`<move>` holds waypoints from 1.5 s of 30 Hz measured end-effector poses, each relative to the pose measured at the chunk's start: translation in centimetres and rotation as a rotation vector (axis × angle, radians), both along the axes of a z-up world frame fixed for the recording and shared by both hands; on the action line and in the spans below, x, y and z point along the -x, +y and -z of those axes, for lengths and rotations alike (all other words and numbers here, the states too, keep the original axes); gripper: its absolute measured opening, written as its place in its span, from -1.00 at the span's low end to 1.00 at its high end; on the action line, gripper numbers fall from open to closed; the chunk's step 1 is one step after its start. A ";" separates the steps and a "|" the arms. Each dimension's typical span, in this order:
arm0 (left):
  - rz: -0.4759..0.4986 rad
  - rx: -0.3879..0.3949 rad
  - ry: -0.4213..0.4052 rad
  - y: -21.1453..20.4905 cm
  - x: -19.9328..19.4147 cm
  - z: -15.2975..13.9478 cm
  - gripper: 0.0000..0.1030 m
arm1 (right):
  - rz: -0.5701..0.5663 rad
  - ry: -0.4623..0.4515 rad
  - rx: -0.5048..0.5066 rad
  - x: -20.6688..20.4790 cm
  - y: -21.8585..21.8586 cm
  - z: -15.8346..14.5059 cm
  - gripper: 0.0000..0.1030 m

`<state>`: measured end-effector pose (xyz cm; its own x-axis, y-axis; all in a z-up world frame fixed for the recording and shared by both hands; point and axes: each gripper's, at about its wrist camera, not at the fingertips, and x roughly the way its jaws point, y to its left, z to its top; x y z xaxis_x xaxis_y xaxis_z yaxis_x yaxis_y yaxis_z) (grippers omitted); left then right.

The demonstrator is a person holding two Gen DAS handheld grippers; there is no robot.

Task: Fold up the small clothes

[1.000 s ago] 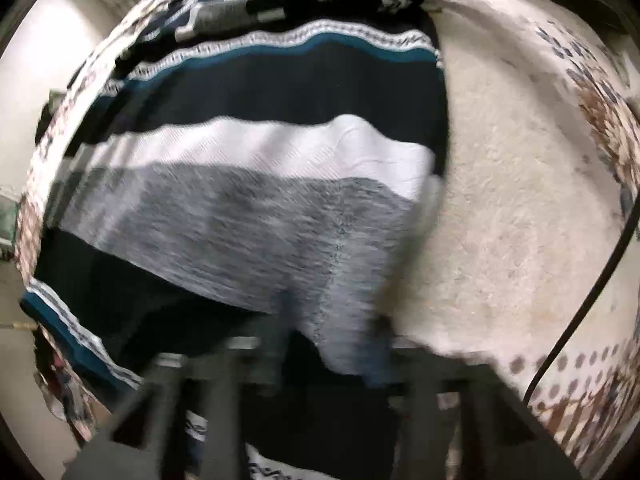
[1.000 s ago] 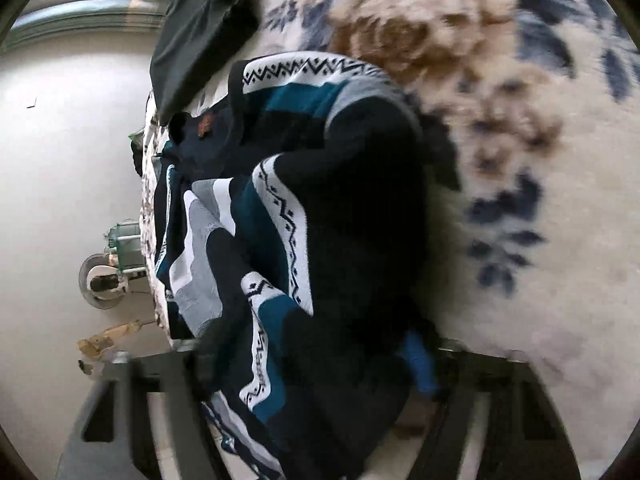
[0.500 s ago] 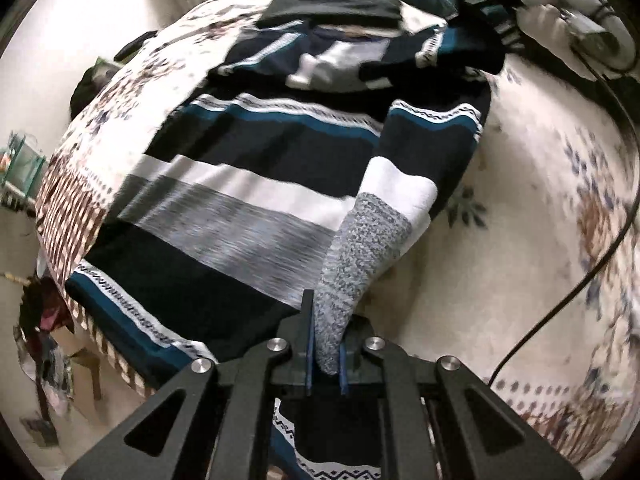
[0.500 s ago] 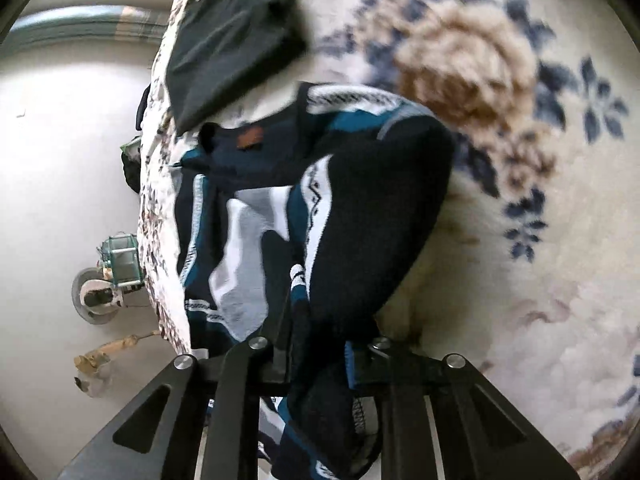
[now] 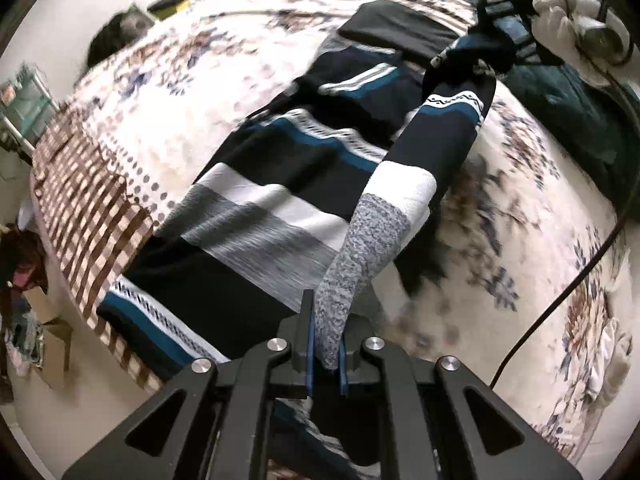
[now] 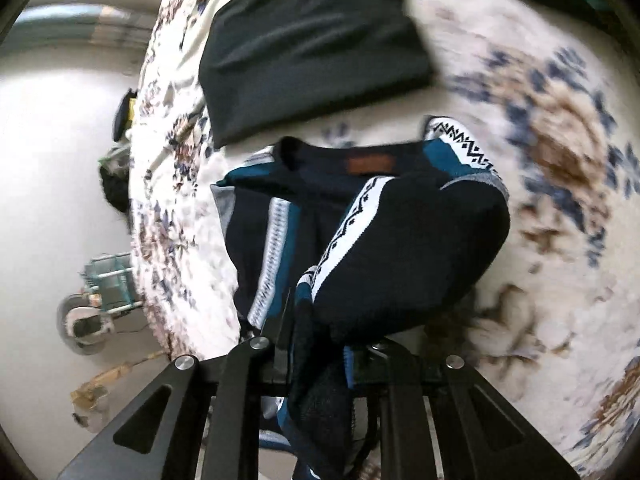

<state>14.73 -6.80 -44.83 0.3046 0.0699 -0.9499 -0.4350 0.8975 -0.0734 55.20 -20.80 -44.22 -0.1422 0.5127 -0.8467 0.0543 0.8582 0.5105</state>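
Knit striped sweater [image 5: 280, 184] on floral bedspread [image 5: 500, 264]; left claw [image 5: 326, 354] pinching grey edge, right claw [image 6: 320, 354] clenching dark fold.

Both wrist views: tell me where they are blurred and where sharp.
Left wrist view: left gripper and the pinched grey marled edge of the striped knit sweater are sharp; the floral bedspread beside it smears. Right wrist view: right gripper crisp; folded black garment and bedspread flowers blurred.

Soft, even daylight; fisheye bends the edges, motion blur smears both views.
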 end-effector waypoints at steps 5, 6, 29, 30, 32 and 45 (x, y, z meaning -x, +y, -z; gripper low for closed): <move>-0.054 0.097 0.053 8.2 -1.2 4.2 -0.88 | -0.027 0.039 0.140 -1.1 10.5 3.5 -0.66; -0.063 0.107 0.064 9.7 -1.2 5.3 -0.88 | -0.033 0.053 0.173 -1.4 12.7 4.7 -0.66; -0.301 0.489 0.011 24.0 7.7 5.9 0.22 | -0.270 0.076 0.042 9.4 13.5 2.2 0.48; -0.309 0.488 0.013 24.1 7.8 5.8 0.22 | -0.276 0.102 0.045 11.9 12.8 2.8 0.48; -0.326 0.456 0.027 24.4 8.2 5.3 0.22 | -0.268 0.167 0.054 17.5 10.9 4.7 0.49; -0.186 0.196 0.191 22.5 10.2 1.9 0.23 | -0.120 0.205 -0.036 35.8 9.0 10.6 -0.81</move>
